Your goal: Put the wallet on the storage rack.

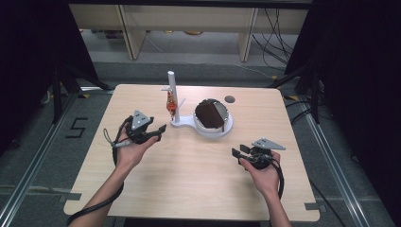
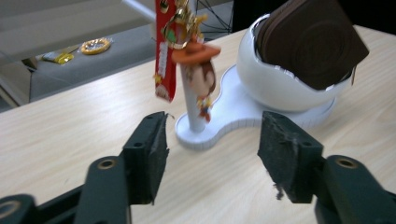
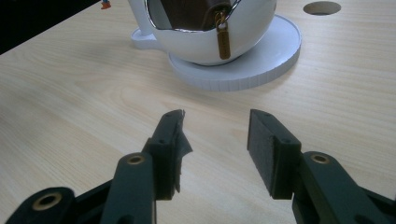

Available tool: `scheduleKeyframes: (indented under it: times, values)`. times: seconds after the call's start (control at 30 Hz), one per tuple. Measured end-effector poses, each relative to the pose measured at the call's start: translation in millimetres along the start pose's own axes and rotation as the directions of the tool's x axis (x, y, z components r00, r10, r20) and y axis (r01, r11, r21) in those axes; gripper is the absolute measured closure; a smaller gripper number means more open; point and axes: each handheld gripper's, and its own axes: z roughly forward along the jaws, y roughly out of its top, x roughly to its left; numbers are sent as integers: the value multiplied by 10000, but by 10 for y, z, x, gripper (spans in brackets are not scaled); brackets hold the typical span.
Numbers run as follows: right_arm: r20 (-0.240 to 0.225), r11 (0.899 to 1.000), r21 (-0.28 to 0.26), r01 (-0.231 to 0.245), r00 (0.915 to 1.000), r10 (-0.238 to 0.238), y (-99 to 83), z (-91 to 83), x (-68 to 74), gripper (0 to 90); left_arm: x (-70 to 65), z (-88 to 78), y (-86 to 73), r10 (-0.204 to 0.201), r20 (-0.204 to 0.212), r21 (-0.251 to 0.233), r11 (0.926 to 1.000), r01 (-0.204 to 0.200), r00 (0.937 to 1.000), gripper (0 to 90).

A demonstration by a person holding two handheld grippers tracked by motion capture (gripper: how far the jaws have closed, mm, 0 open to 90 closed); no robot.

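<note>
A little cowboy doll keychain [image 2: 200,77] hangs from the thin post [image 2: 190,109] of a white stand [image 1: 189,124]. A red strip charm [image 2: 164,51] hangs with it, just beside it. The post rises from one end of the stand's flat base. On the other end sits a round white bowl [image 1: 226,126], and a brown leather wallet [image 1: 210,115] leans inside it.

The left claw [image 1: 160,133] is near the post and points at the hanging doll. Its jaws are spread apart and hold nothing. The right claw [image 1: 239,153] sits lower on the surface [image 1: 189,175], well apart from the bowl, with its jaws spread too and nothing between them. So I think the job has barely begun. Nothing is grabbed yet. The doll hangs on its post and the wallet is in the bowl, both untouched. My guess is that reaching in and closing on the doll comes next.

The left gripper view shows the doll's orange hat and its gold ring, which look like a tiny blur from the high view. The right gripper view shows a gold zipper tag [image 3: 223,41] dangling over the bowl's rim, and a round hole [image 3: 321,7] in the surface. The high view shows both hands at once and the floor past the surface.
</note>
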Motion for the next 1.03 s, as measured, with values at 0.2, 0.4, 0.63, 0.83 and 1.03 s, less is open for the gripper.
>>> scheduleKeyframes:
  times: [0.2, 0.4, 0.63, 0.83, 1.03]
  values:
    - [90, 10000, -44, 35, 10000, -34, -13, 15, -15, 550, 56, -181, -310, -124, -198, 245, 9996, 129, 9997, 344]
    - [75, 9993, 7, 361, 9993, -361, -22, 26, -49, 542, 42, -311, -703, -492, -191, 369, 9981, 499, 9986, 323]
    - [139, 9993, 80, 374, 9992, -375, -44, 57, -30, 529, -19, -376, -1038, -666, -181, 225, 9975, 670, 9976, 305]
    - [237, 9986, 84, 528, 9983, -530, -73, 68, -45, 509, -83, -416, -1083, -467, -293, -268, 9986, 459, 9985, 310]
    - [165, 9999, 142, -76, 9998, 74, -103, 59, -10, 460, -99, -431, -1094, -441, -361, -476, 9980, 424, 9984, 308]
